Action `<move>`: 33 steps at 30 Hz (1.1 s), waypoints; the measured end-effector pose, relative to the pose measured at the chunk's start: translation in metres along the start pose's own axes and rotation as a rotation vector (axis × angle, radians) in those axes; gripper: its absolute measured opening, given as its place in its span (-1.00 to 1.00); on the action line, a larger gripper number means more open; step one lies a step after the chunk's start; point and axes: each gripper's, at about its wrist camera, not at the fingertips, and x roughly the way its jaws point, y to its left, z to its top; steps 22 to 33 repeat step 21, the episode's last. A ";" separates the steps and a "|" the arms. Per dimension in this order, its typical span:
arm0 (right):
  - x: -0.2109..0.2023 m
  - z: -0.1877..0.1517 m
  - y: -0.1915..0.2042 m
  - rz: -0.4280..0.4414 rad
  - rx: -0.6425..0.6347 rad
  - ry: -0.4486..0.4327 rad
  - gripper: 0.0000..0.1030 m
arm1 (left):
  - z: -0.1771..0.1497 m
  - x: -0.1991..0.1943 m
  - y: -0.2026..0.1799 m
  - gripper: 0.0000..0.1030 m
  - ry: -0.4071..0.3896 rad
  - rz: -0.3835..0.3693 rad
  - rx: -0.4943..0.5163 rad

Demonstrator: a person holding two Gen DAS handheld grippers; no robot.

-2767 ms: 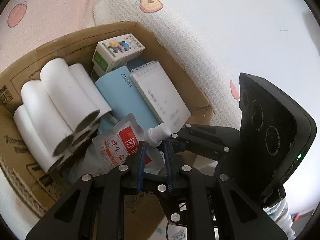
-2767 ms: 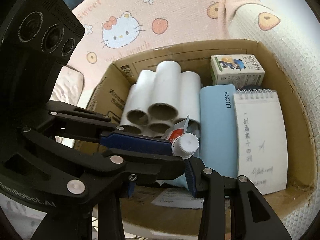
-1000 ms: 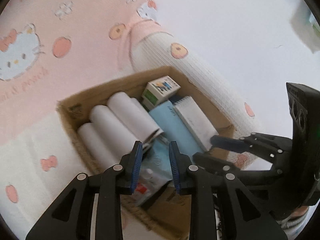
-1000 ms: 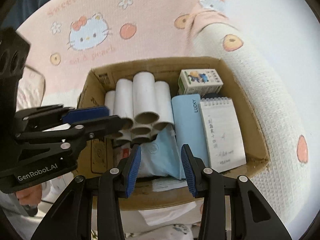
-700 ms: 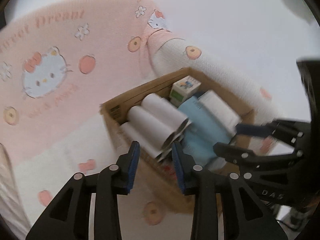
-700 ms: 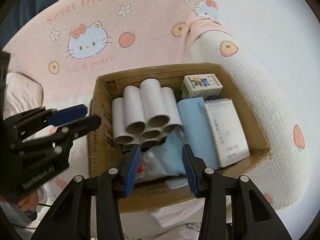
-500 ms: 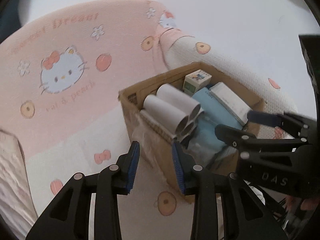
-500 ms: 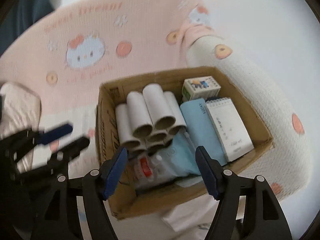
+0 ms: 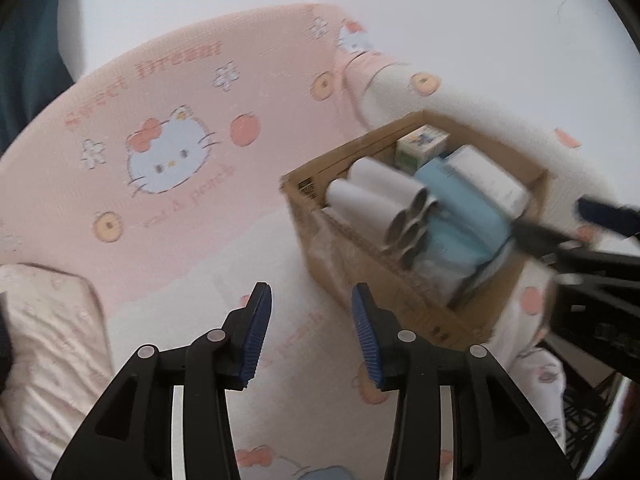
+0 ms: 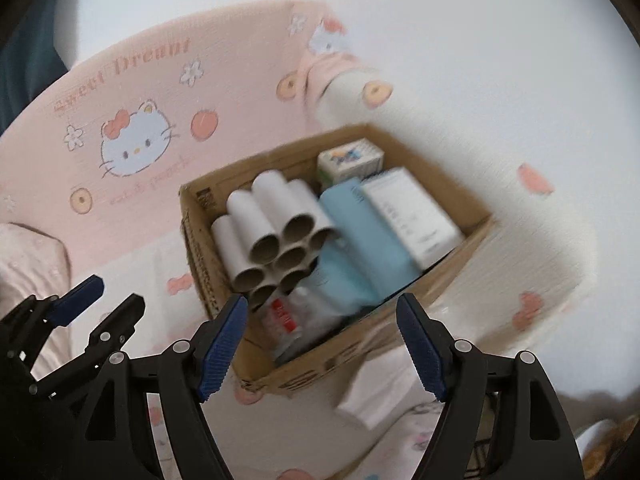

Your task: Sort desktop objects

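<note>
A cardboard box [image 10: 224, 320] stands on a pink cartoon-cat blanket. It holds a bundle of white paper tubes [image 10: 276, 236], a light blue case [image 10: 364, 232], a white notepad [image 10: 412, 212], a small printed carton [image 10: 350, 158] and a clear pouch with a red label [image 10: 290, 320]. My right gripper [image 10: 320, 340] hovers in front of the box, its jaws opening with nothing between them. My left gripper [image 9: 312, 332] hangs over the blanket left of the box [image 9: 360, 264], jaws also opening and empty.
The pink blanket [image 9: 172, 152] covers the surface and a raised back. A pale quilted cushion [image 9: 44, 332] lies at the left. A folded white cloth [image 10: 380, 396] lies before the box. A dark crate [image 9: 580, 412] shows at the lower right.
Both grippers drew back from the box and widened their jaws. The pouch that the right gripper held by its cap now lies in the box. The left view swung left toward the blanket.
</note>
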 end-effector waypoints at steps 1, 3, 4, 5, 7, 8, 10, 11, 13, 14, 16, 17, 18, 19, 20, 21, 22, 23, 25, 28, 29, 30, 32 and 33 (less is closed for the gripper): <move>-0.005 -0.001 0.002 -0.015 -0.011 -0.025 0.45 | 0.000 0.002 0.002 -0.11 0.006 0.022 -0.009; -0.012 -0.002 0.003 -0.014 -0.030 -0.055 0.45 | 0.000 0.003 0.007 -0.11 0.017 0.013 -0.037; -0.014 -0.002 0.004 -0.004 -0.029 -0.060 0.45 | 0.000 0.003 0.008 -0.11 0.018 0.009 -0.045; -0.016 -0.002 0.004 0.009 -0.025 -0.063 0.45 | -0.001 0.002 0.009 -0.11 0.016 0.013 -0.045; -0.019 -0.002 0.006 0.043 -0.023 -0.070 0.45 | -0.001 -0.001 0.008 -0.11 0.003 0.035 -0.036; -0.019 -0.003 0.008 0.050 -0.027 -0.072 0.45 | -0.001 -0.002 0.007 -0.11 0.000 0.038 -0.033; -0.019 -0.004 0.014 0.053 -0.049 -0.069 0.45 | -0.002 -0.005 0.007 -0.11 -0.013 0.039 -0.031; -0.018 -0.005 0.017 0.047 -0.062 -0.068 0.46 | -0.002 -0.006 0.007 -0.11 -0.021 0.033 -0.033; -0.018 -0.007 0.022 0.035 -0.084 -0.069 0.46 | -0.001 -0.010 0.007 -0.09 -0.038 0.022 -0.031; -0.018 -0.008 0.024 0.032 -0.090 -0.070 0.46 | -0.001 -0.011 0.005 -0.06 -0.045 0.030 -0.021; -0.018 -0.009 0.025 0.029 -0.099 -0.070 0.46 | 0.000 -0.012 0.003 -0.03 -0.053 0.028 -0.011; -0.018 -0.010 0.025 0.026 -0.097 -0.071 0.46 | 0.000 -0.012 0.004 -0.02 -0.055 0.020 -0.008; -0.019 -0.010 0.024 0.024 -0.095 -0.069 0.46 | 0.000 -0.013 0.002 -0.02 -0.059 0.014 -0.005; -0.019 -0.011 0.023 0.022 -0.094 -0.070 0.46 | 0.000 -0.013 0.001 -0.02 -0.062 0.017 -0.003; -0.020 -0.011 0.021 0.019 -0.091 -0.075 0.46 | 0.001 -0.014 0.000 -0.01 -0.066 0.028 0.001; -0.020 -0.010 0.020 0.018 -0.089 -0.076 0.46 | 0.001 -0.015 -0.001 -0.01 -0.071 0.034 0.002; -0.020 -0.010 0.020 0.018 -0.089 -0.076 0.46 | 0.001 -0.015 -0.001 -0.01 -0.071 0.034 0.002; -0.020 -0.010 0.020 0.018 -0.089 -0.076 0.46 | 0.001 -0.015 -0.001 -0.01 -0.071 0.034 0.002; -0.020 -0.010 0.020 0.018 -0.089 -0.076 0.46 | 0.001 -0.015 -0.001 -0.01 -0.071 0.034 0.002; -0.020 -0.010 0.020 0.018 -0.089 -0.076 0.46 | 0.001 -0.015 -0.001 -0.01 -0.071 0.034 0.002; -0.020 -0.010 0.020 0.018 -0.089 -0.076 0.46 | 0.001 -0.015 -0.001 -0.01 -0.071 0.034 0.002; -0.020 -0.010 0.020 0.018 -0.089 -0.076 0.46 | 0.001 -0.015 -0.001 -0.01 -0.071 0.034 0.002; -0.020 -0.010 0.020 0.018 -0.089 -0.076 0.46 | 0.001 -0.015 -0.001 -0.01 -0.071 0.034 0.002; -0.020 -0.010 0.020 0.018 -0.089 -0.076 0.46 | 0.001 -0.015 -0.001 -0.01 -0.071 0.034 0.002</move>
